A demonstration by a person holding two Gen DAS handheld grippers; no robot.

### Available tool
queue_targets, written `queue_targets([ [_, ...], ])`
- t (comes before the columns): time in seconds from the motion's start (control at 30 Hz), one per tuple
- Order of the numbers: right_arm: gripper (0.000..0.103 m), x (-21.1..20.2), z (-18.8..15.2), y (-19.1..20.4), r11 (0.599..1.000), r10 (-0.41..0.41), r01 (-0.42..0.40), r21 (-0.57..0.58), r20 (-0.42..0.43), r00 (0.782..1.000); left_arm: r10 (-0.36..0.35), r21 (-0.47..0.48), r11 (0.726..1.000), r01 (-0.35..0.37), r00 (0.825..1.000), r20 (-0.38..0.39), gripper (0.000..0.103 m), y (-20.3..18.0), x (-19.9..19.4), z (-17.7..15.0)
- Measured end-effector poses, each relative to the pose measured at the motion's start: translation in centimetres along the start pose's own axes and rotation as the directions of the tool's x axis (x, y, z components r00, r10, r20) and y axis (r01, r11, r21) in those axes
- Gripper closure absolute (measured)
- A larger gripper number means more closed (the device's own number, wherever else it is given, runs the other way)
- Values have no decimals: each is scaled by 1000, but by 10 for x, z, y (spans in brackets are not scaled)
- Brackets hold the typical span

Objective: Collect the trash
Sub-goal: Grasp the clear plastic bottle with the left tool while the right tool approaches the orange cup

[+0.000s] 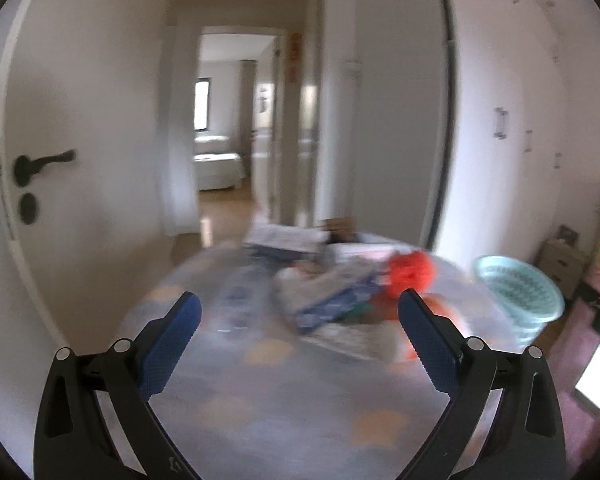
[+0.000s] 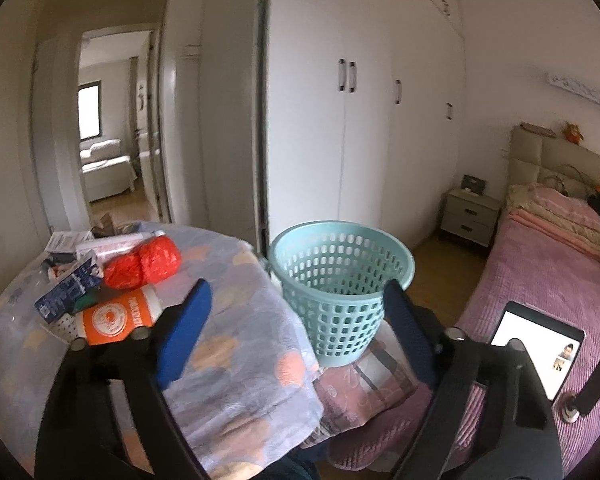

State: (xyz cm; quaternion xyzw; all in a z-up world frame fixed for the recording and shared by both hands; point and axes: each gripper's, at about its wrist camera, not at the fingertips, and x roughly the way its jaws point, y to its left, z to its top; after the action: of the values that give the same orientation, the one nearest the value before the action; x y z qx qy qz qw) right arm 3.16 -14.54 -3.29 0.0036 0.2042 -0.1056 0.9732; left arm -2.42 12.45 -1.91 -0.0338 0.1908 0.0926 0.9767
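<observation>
A pile of trash lies on a table covered with a grey patterned cloth (image 2: pixel 236 320): a crumpled red bag (image 2: pixel 144 264), an orange-and-white cup (image 2: pixel 116 316), a dark blue carton (image 2: pixel 68 290) and white boxes (image 2: pixel 112 245) behind. The pile shows blurred in the left wrist view, with the red bag (image 1: pixel 412 270) and blue carton (image 1: pixel 336 304). A mint perforated basket (image 2: pixel 340 280) stands to the right of the table; it also shows in the left wrist view (image 1: pixel 520 296). My left gripper (image 1: pixel 298 312) is open and empty, short of the pile. My right gripper (image 2: pixel 298 300) is open and empty, near the basket.
An open white door (image 1: pixel 80 120) with a black handle is on the left, a hallway behind it. White wardrobes (image 2: pixel 360 100) line the wall. A pink bed (image 2: pixel 540 272) with a lit tablet (image 2: pixel 540 344) is on the right, a nightstand (image 2: pixel 470 216) beyond.
</observation>
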Motion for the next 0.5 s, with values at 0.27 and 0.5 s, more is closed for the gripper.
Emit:
queue_targets([
  [0.27, 39, 27, -9, 42, 986, 159, -162, -24, -101, 982, 15, -11, 1000, -17, 988, -152, 8, 60, 49, -1],
  [0.5, 37, 42, -20, 80, 941, 333, -339, 2, -202, 921, 6, -2, 1000, -7, 965, -261, 8, 77, 95, -2],
])
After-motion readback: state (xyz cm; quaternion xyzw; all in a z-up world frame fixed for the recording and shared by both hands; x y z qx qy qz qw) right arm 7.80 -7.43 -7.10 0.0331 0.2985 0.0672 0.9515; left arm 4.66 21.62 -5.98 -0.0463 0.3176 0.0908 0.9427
